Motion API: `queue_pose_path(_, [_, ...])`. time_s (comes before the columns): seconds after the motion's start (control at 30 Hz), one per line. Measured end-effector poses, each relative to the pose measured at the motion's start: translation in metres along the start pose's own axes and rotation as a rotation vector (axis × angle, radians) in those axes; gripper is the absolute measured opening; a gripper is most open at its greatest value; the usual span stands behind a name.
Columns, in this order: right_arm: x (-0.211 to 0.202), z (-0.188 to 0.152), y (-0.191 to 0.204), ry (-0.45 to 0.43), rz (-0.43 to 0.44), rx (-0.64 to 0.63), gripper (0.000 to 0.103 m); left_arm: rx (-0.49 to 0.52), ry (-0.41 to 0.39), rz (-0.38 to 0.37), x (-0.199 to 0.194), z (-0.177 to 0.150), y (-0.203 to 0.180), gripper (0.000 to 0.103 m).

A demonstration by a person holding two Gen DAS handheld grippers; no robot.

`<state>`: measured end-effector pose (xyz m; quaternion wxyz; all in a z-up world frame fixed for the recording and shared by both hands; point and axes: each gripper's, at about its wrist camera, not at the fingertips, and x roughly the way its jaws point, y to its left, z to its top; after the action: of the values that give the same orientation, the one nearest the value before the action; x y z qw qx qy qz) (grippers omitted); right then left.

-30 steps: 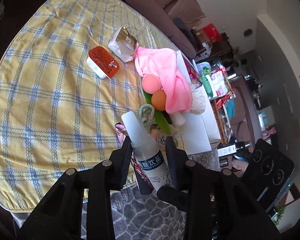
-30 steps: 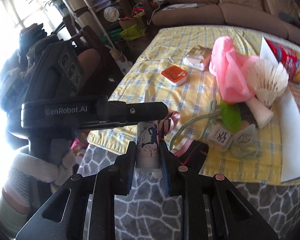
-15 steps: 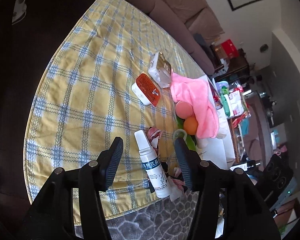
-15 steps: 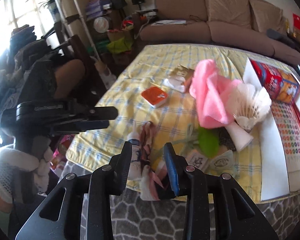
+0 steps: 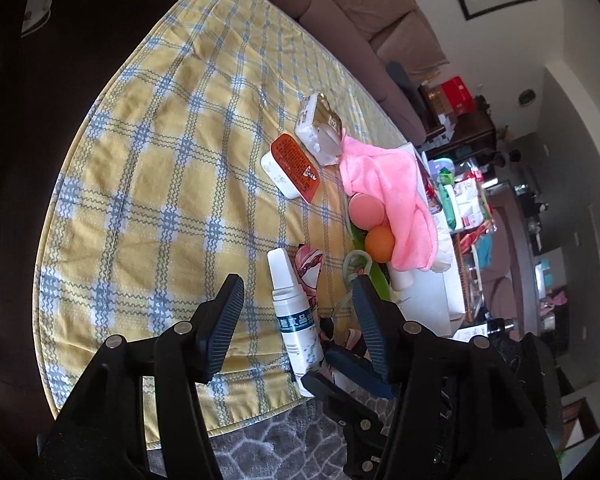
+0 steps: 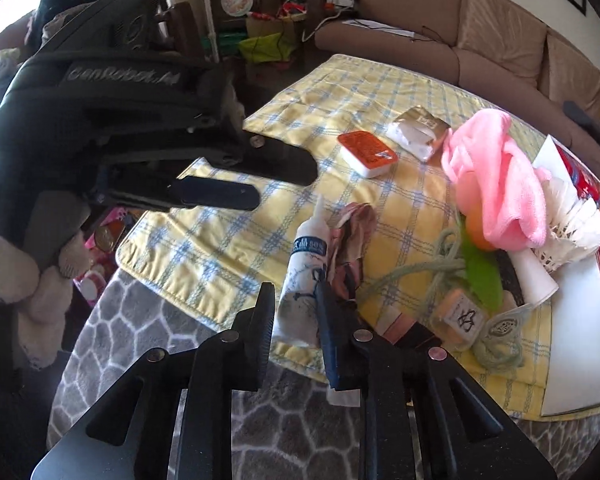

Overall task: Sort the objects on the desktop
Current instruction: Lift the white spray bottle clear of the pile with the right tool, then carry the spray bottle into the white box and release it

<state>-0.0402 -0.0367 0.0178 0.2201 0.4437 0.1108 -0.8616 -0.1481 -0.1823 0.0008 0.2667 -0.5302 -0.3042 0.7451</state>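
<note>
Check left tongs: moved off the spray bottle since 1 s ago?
Yes. The left tongs were clamped on the spray bottle; now open and pulled back above it, with more of the checked cloth showing.

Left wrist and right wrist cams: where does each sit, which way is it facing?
Left wrist: on the left claw, looking down over the yellow checked cloth at the white spray bottle; own open fingers show.
Right wrist: on the right claw, low at the cloth's edge, facing the sofa; own fingers, left claw and gloved hand show.
Shared: bottle, pink towel, orange-lidded box.
</note>
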Motion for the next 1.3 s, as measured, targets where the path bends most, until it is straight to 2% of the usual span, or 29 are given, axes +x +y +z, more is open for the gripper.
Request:
queue_pose_path(0.13, [0.004,-0.002,0.001,0.006,0.001,0.010,0.022,0.008,0.010,0.001,0.003,-0.001,-0.002,0.055])
queue_pose_path(0.23, [0.011,0.000,-0.004,0.042,0.002,0.047,0.024,0.011,0.021,0.006,0.007,-0.004,-0.003,0.055])
queue_pose_path(0.33, [0.013,-0.001,-0.004,0.044,0.029,0.064,0.023,0.021,0.033,0.017,0.010,-0.006,-0.004,0.055])
queue_pose_path(0.57, [0.001,-0.004,-0.020,0.017,0.176,0.238,0.023,0.019,0.060,0.031,0.020,-0.009,0.000,0.055])
queue_pose_path(0.7, [-0.004,-0.011,-0.047,0.010,0.318,0.459,0.023,-0.048,0.051,-0.055,0.014,-0.009,0.007,0.054])
queue_pose_path(0.77, [-0.011,-0.012,-0.054,-0.008,0.344,0.493,0.023,-0.086,0.047,-0.101,0.011,-0.012,0.008,0.046])
queue_pose_path(0.83, [-0.027,-0.011,-0.059,-0.043,0.343,0.499,0.023,-0.106,0.049,-0.129,0.007,-0.019,0.005,0.046])
queue_pose_path(1.0, [-0.061,-0.005,-0.076,-0.100,0.346,0.483,0.023,-0.038,0.032,-0.134,0.004,-0.023,-0.039,0.046])
queue_pose_path(1.07, [-0.077,-0.002,-0.091,-0.139,0.333,0.474,0.023,-0.001,0.053,-0.139,0.011,-0.019,-0.064,0.044])
queue_pose_path(1.13, [-0.098,-0.002,-0.112,-0.182,0.305,0.477,0.023,0.076,0.077,-0.111,0.024,-0.013,-0.101,0.039])
queue_pose_path(1.3, [-0.145,-0.004,-0.178,-0.260,0.202,0.485,0.023,0.189,0.128,-0.143,0.070,0.006,-0.200,0.039])
